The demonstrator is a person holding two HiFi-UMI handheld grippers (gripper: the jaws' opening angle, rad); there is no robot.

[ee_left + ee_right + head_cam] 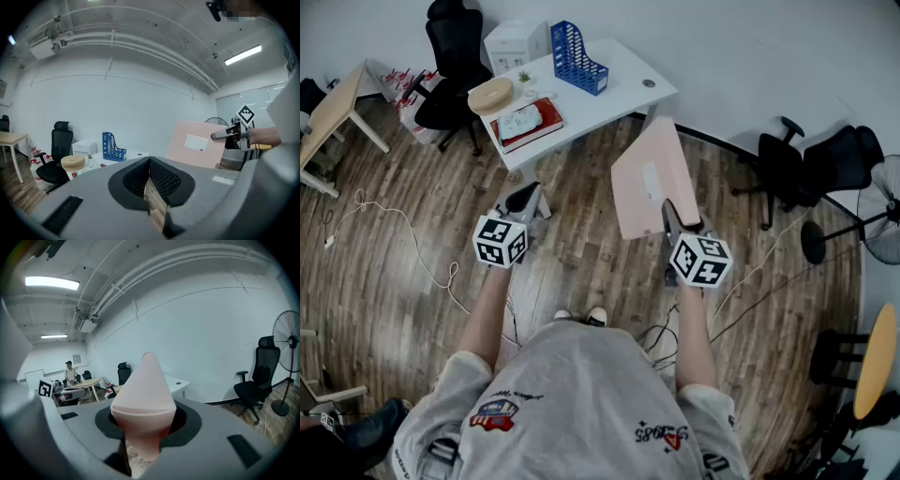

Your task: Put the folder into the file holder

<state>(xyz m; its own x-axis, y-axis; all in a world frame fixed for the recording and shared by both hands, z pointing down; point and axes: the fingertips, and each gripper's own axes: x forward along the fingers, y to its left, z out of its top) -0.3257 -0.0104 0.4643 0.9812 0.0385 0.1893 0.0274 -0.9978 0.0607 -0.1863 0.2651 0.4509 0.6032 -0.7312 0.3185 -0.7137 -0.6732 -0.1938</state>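
My right gripper (672,214) is shut on the lower edge of a pink folder (651,176) and holds it up over the wooden floor. The folder (145,390) fills the space between that gripper's jaws (144,430). From the left gripper view the folder (197,145) shows flat, with a white label. The blue file holder (577,58) stands at the far end of the white table (623,89), well ahead and left of the folder; it also shows as the blue holder (112,147). My left gripper (523,200) hangs over the floor, its jaws (150,161) together with nothing in them.
On the table lie a red book stack (528,123), a round wooden box (491,95) and a white box (516,43). A black chair (455,56) stands behind it, more chairs (825,159) and a fan (883,211) at right. Cables (422,262) trail across the floor.
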